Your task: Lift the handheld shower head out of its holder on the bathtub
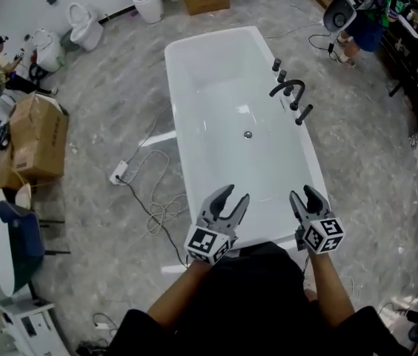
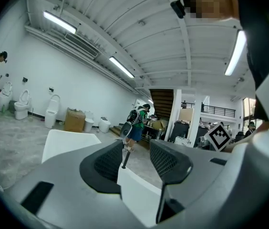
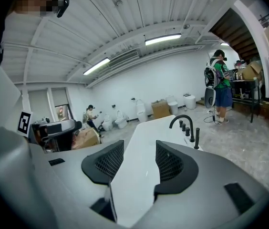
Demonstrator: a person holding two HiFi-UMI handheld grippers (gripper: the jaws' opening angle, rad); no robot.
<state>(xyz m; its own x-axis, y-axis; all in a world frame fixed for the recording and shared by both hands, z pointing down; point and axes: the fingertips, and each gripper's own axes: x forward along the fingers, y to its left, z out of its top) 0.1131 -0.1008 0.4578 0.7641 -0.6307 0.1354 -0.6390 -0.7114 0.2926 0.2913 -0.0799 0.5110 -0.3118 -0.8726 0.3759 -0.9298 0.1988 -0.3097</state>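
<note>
The handheld shower head [image 1: 304, 114] is being seen as a slim black rod standing upright in its holder on the right-hand rim of the bathtub [image 1: 209, 87], just beside the curved faucet [image 1: 287, 89] and well ahead of both tools. The right tool [image 1: 303, 192] is being judged the nearer, as it is being held over that same side, while the left tool [image 1: 236, 193] is being held beside it, both with jaws apart and nothing between them. Nothing is being held in the bathtub itself, where only the drain [image 1: 247, 134] is showing

Bathtub [image 1: 224, 110] centre, shower head [image 1: 304, 114] on its right rim, cardboard box [image 1: 35, 139] far left.
</note>
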